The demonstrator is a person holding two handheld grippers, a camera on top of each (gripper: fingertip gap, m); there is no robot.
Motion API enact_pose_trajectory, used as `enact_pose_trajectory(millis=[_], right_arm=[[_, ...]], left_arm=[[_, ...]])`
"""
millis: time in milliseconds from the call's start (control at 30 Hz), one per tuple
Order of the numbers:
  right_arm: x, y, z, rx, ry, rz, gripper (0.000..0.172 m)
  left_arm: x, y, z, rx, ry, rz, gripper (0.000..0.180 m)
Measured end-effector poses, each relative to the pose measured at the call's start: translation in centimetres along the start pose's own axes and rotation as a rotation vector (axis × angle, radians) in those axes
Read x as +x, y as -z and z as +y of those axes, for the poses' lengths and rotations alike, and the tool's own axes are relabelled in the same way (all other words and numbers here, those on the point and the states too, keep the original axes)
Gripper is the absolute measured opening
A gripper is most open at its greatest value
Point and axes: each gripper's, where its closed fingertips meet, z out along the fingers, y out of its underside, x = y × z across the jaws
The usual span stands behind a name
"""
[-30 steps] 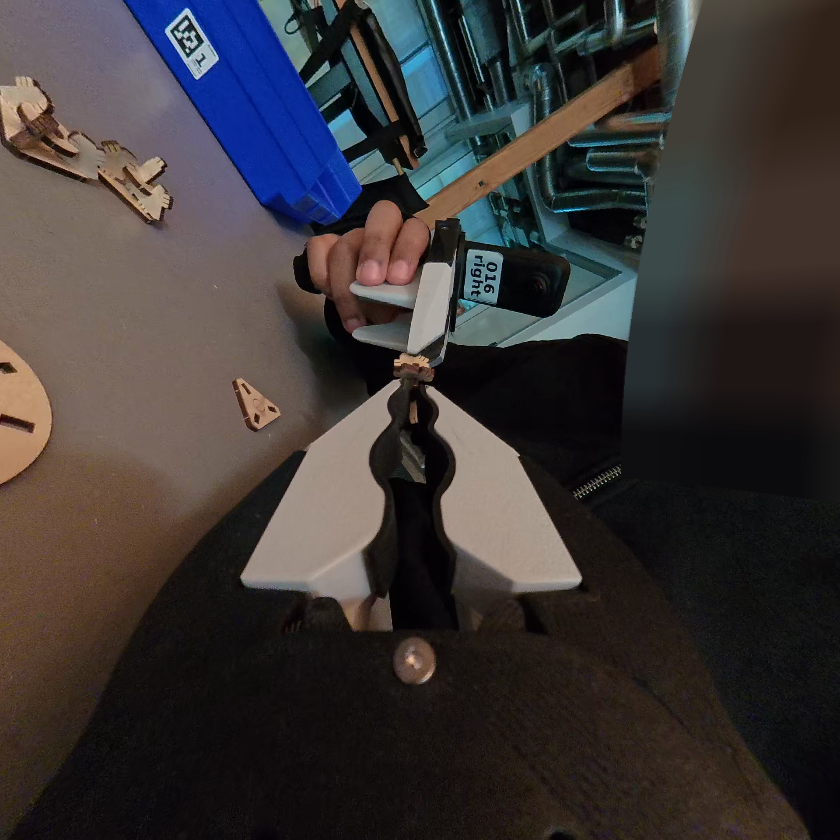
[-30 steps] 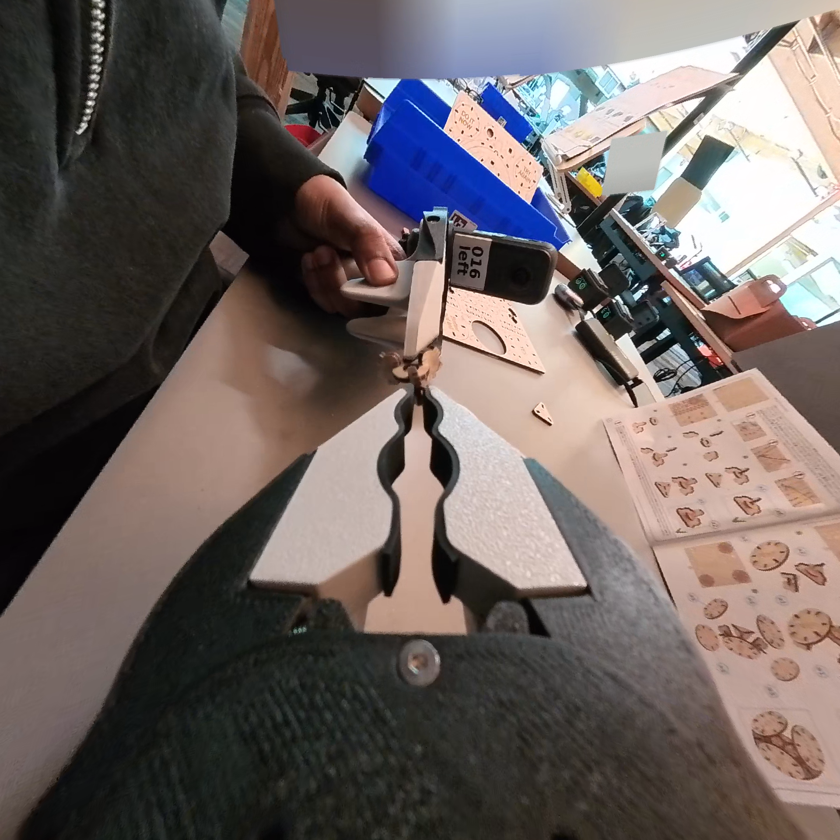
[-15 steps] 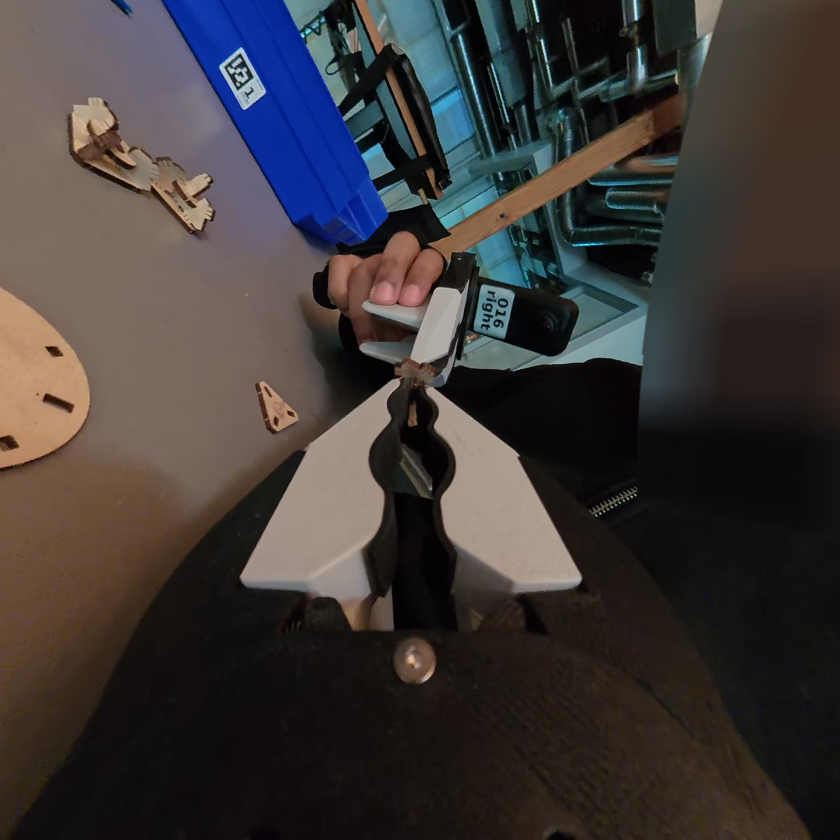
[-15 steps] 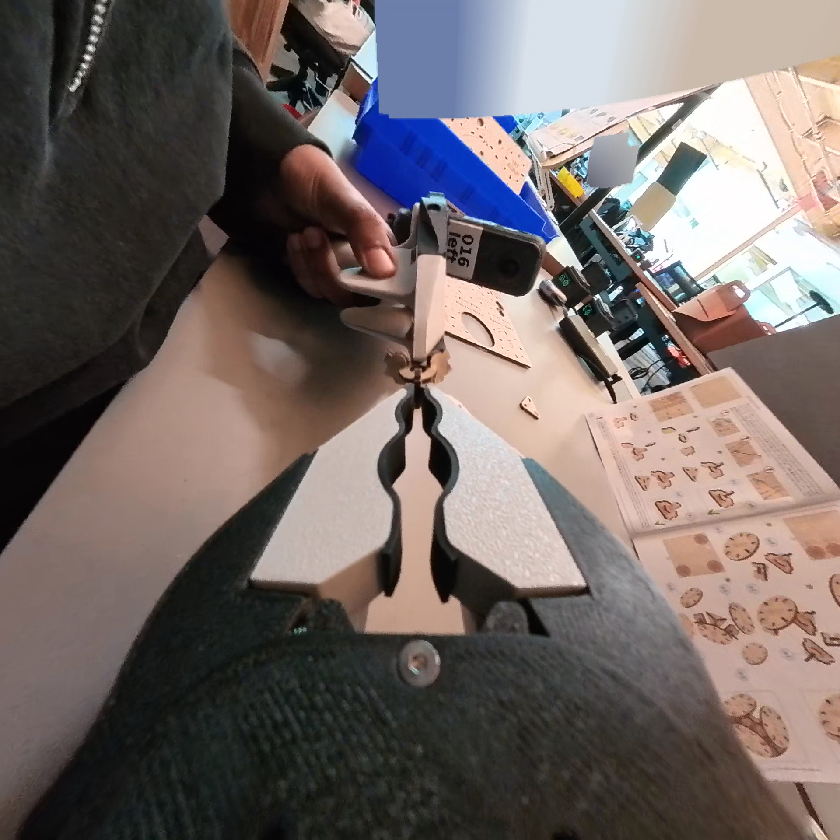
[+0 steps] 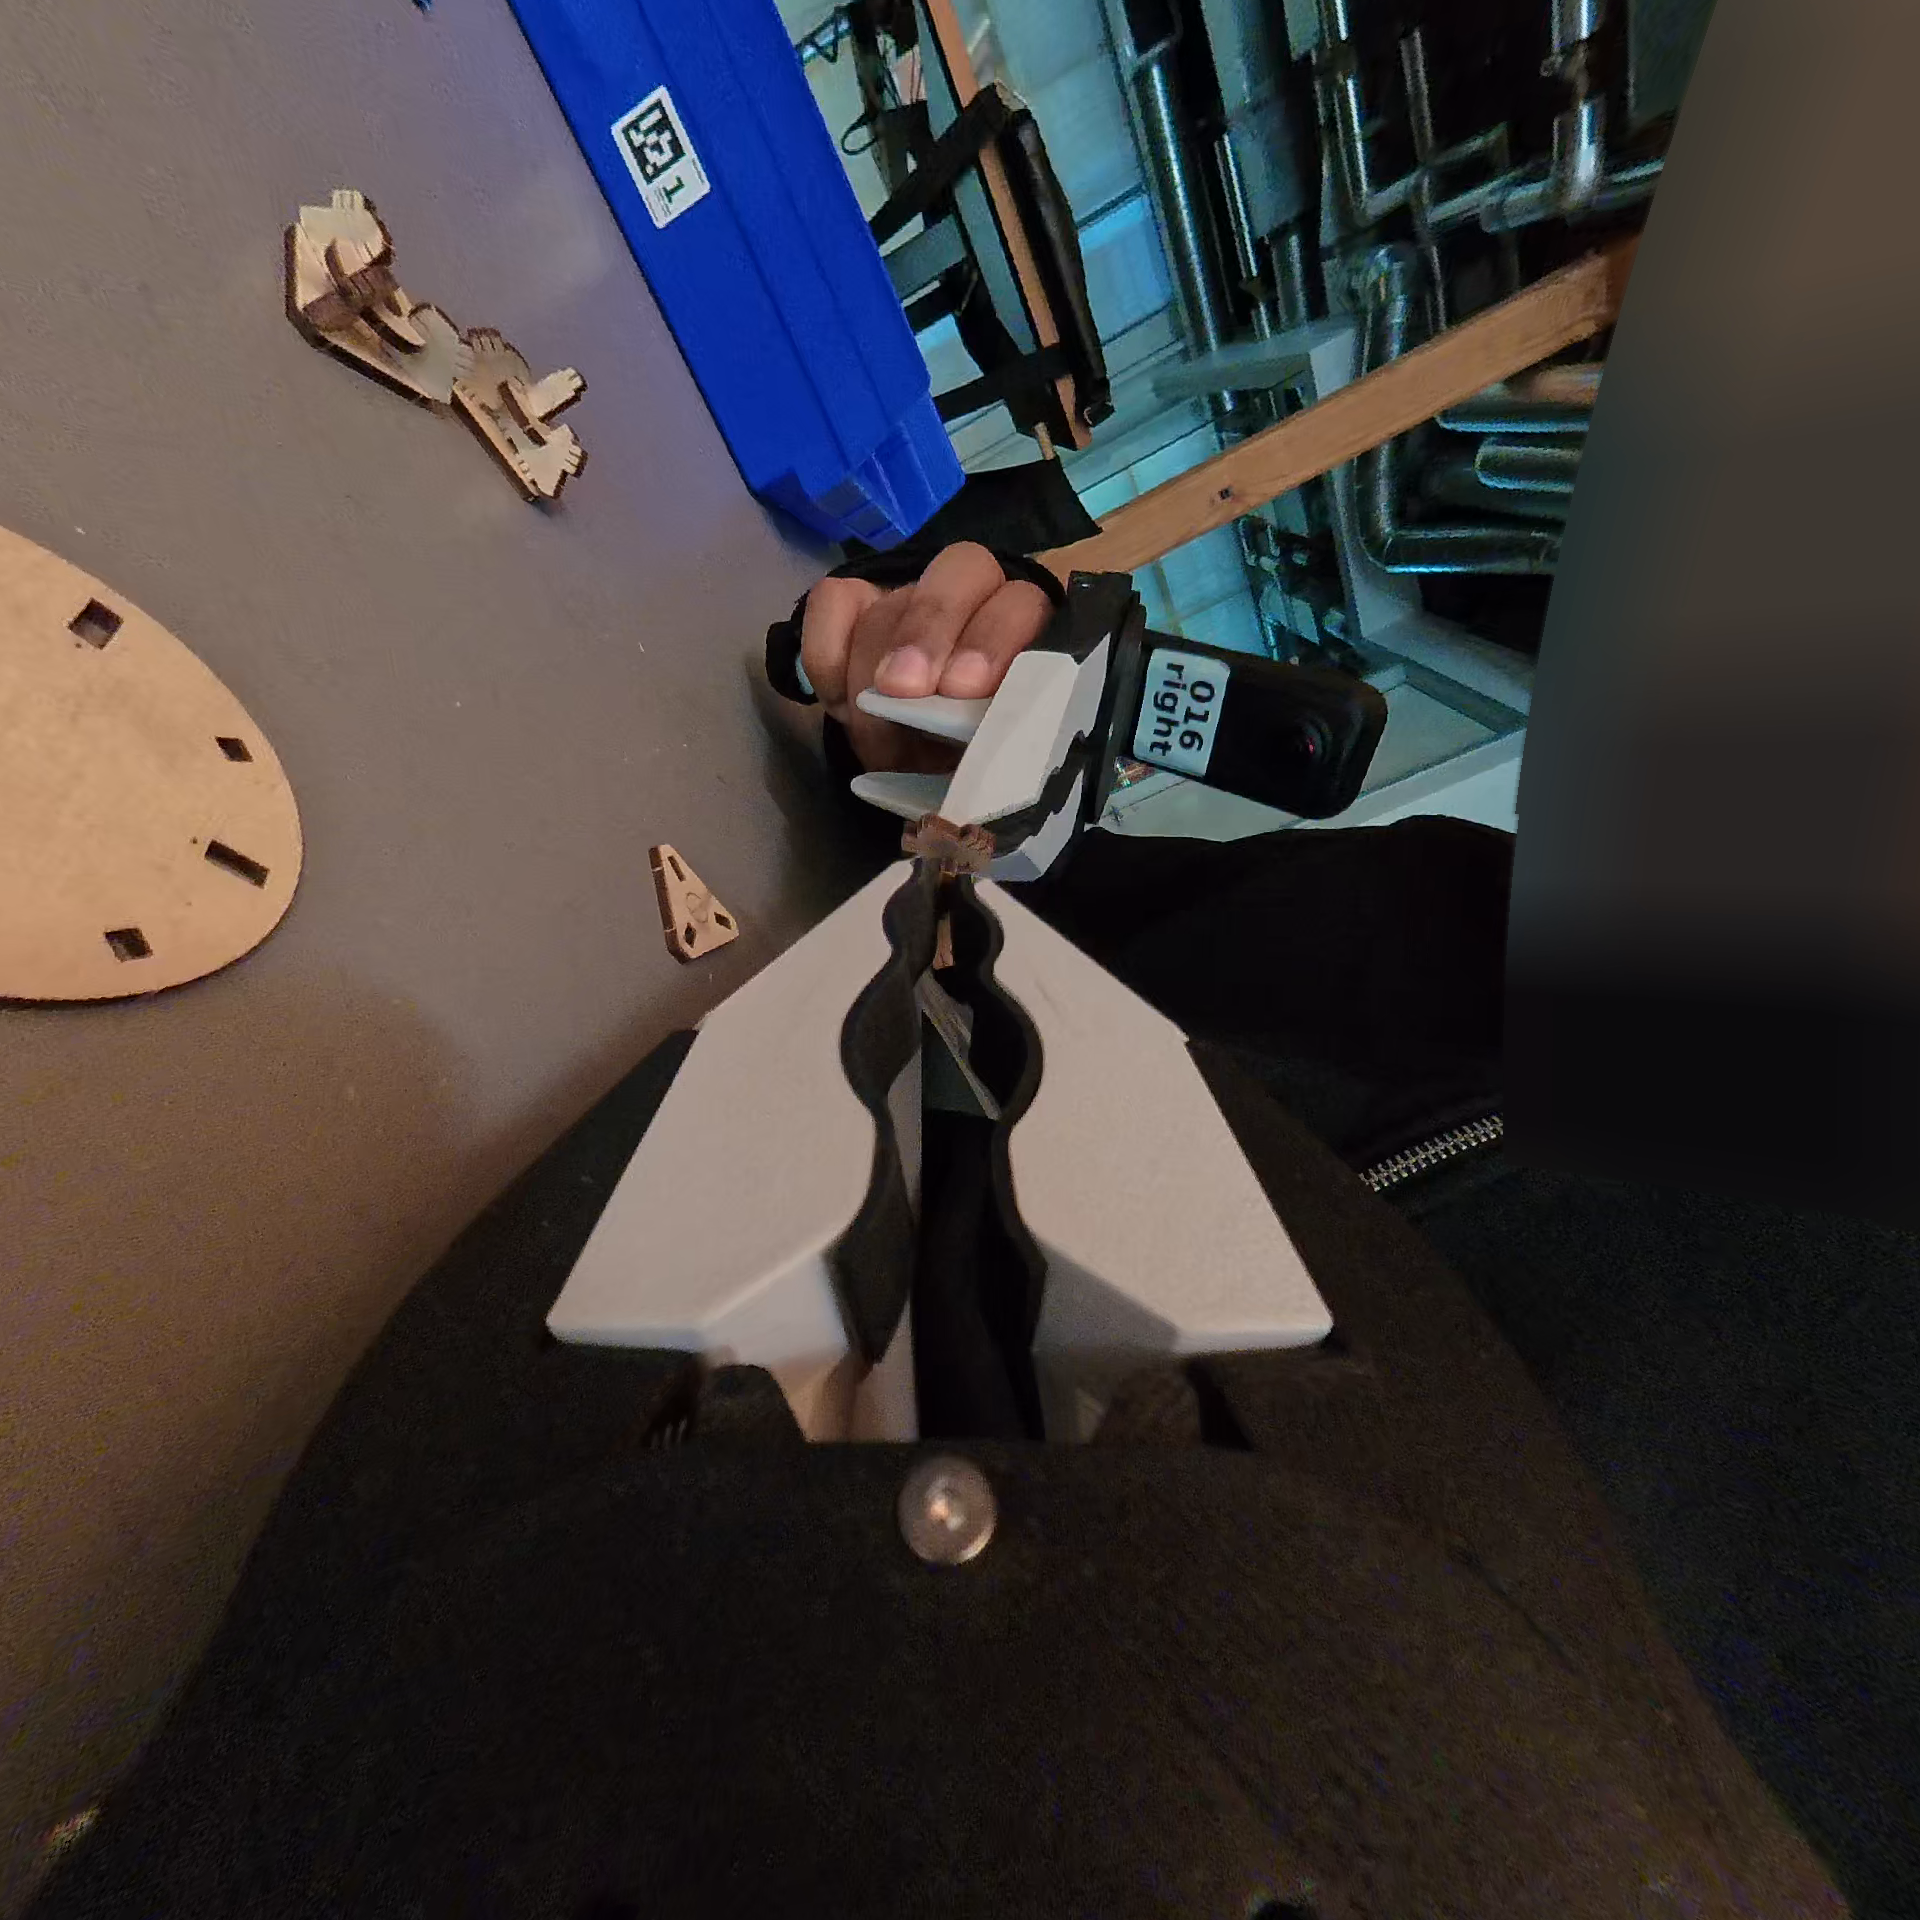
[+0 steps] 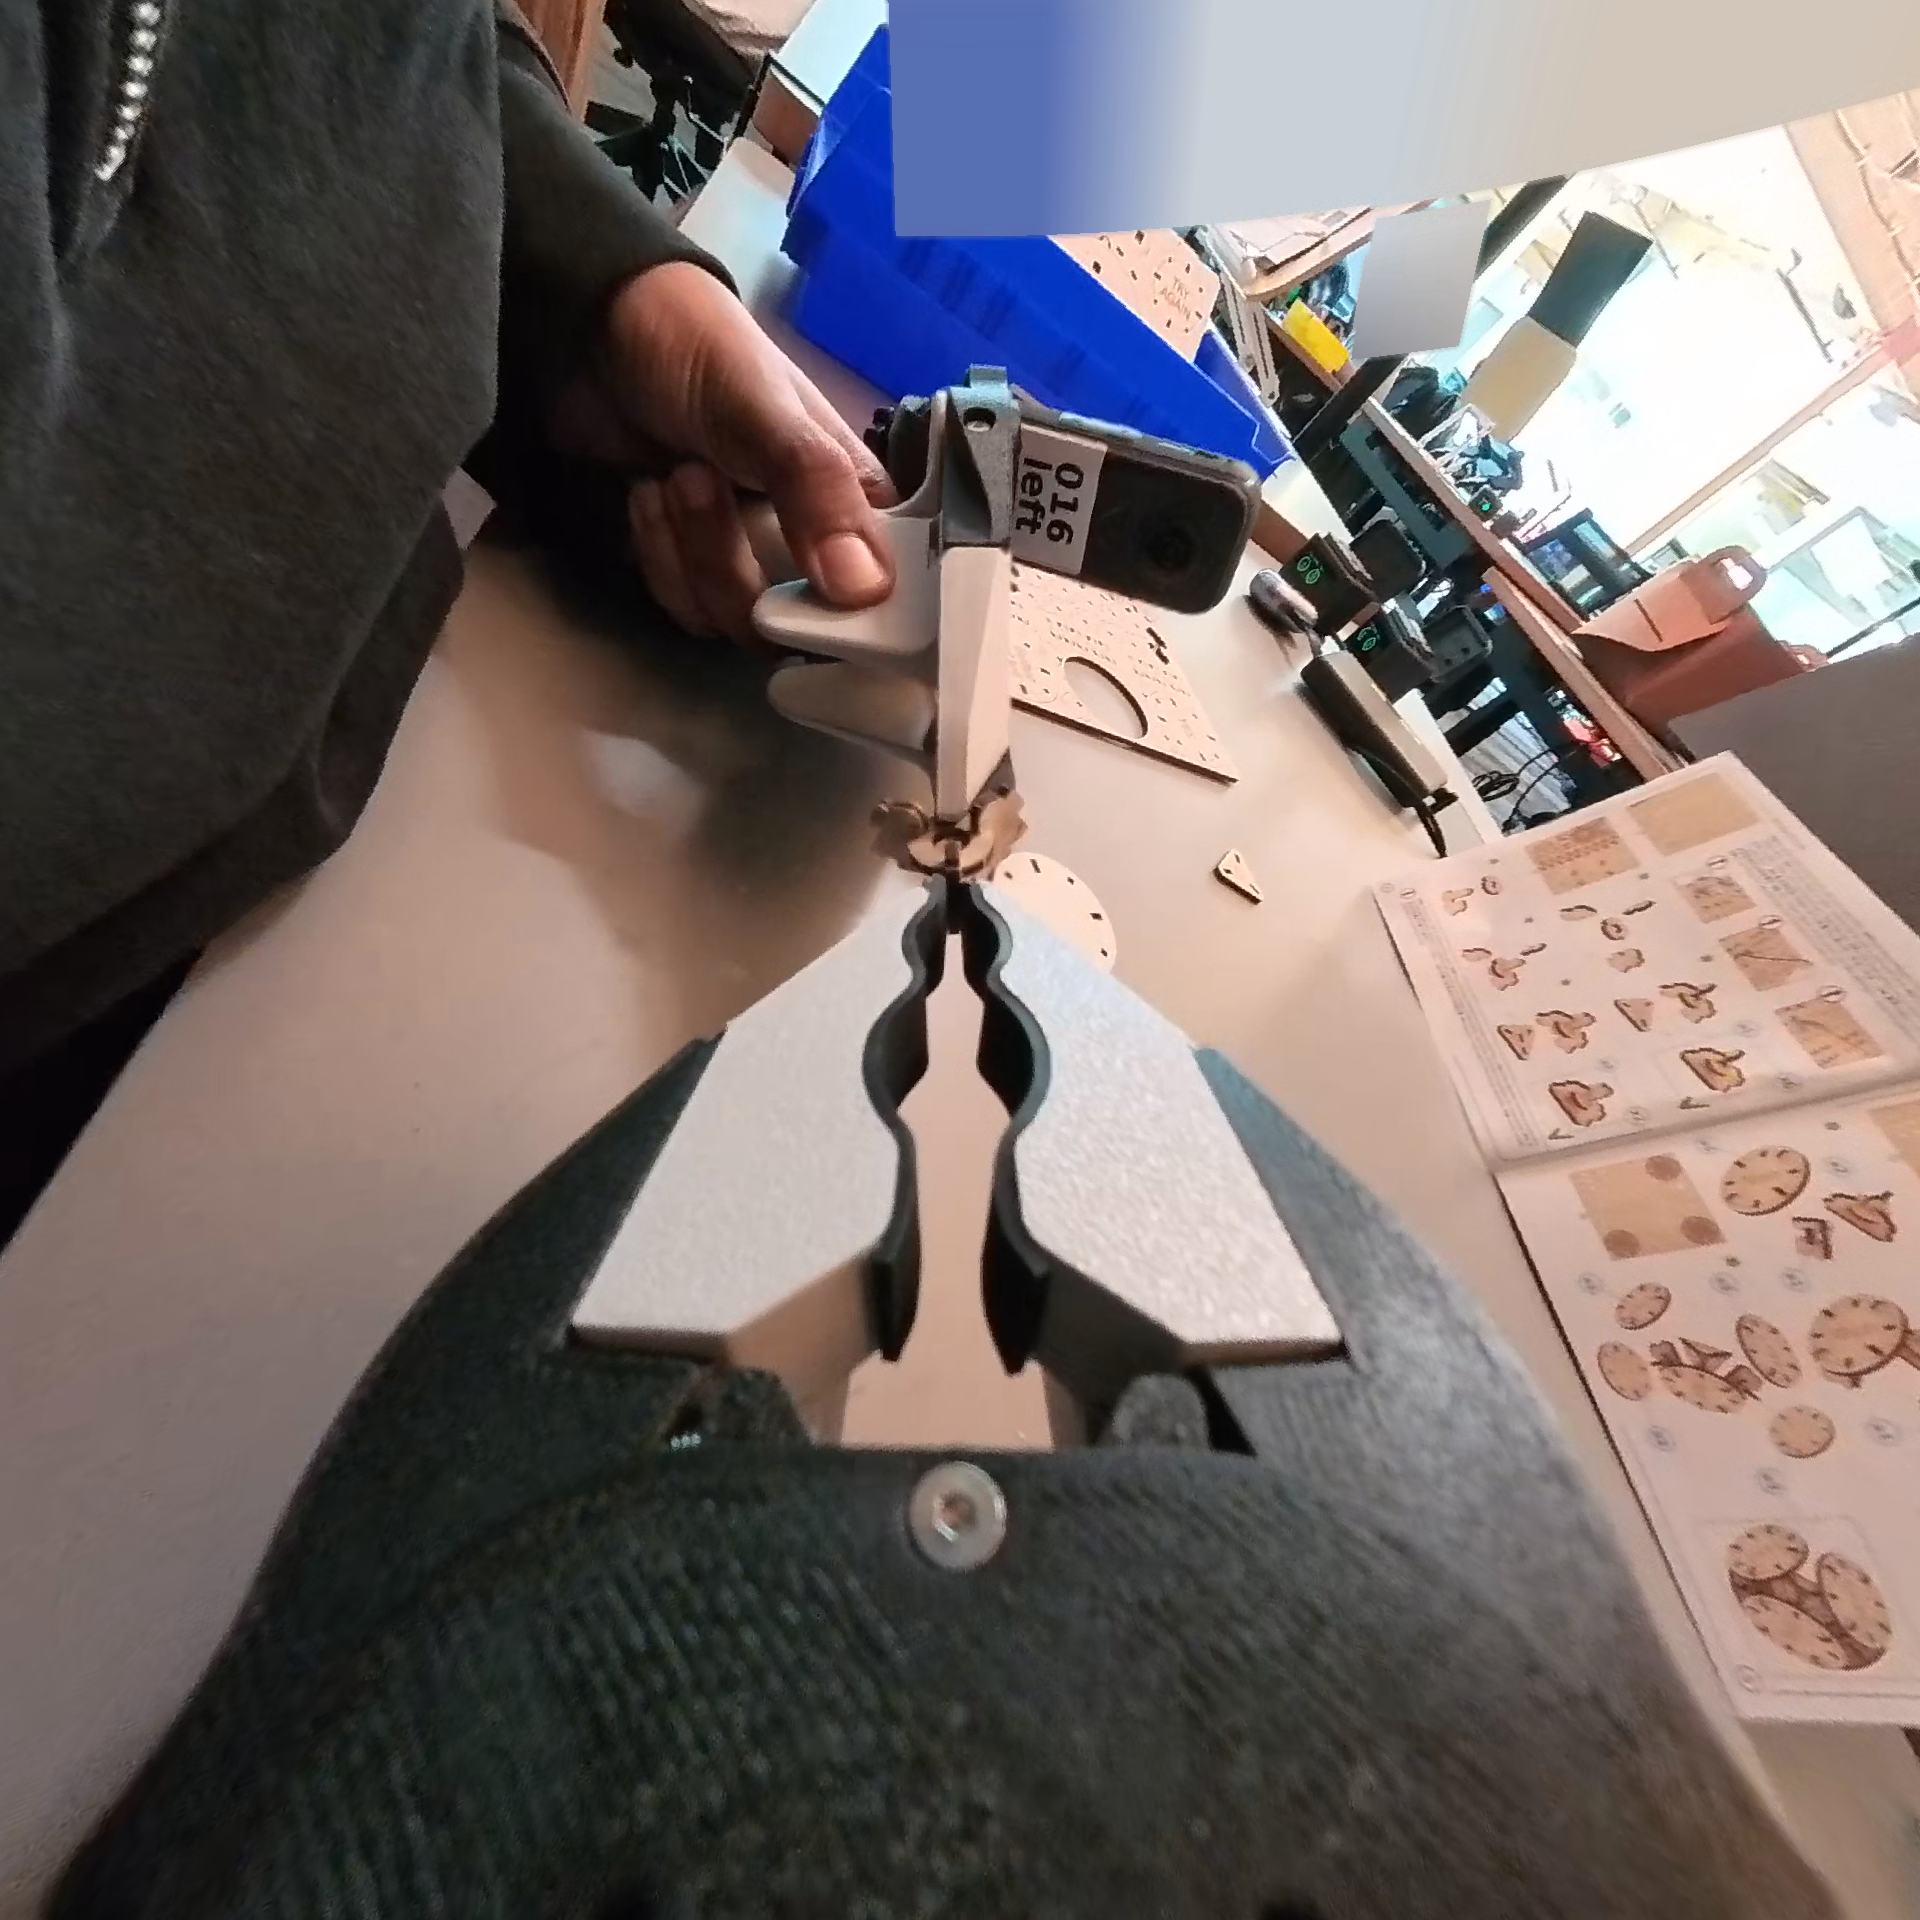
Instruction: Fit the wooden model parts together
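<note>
My left tool pinches wooden gear piece | right tool grips it too | tilted since last second, grips unchanged

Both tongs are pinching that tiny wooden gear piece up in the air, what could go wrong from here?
1. The wooden gear piece is held only at the tips of the left tongs and right tongs; it might slip and drop onto the table.
2. Pulling or twisting against each other could snap the thin wood.
</note>
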Motion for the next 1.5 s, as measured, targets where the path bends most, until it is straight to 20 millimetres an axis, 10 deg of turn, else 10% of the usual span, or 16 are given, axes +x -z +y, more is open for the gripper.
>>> enact_pose_trajectory(millis=[1500], right_arm=[[-0.9,0.0,0.6,-0.005,-0.029,-0.065,0.000]], left_arm=[[-0.7,-0.4,1.0,-0.079,0.002,-0.040,0.003]])
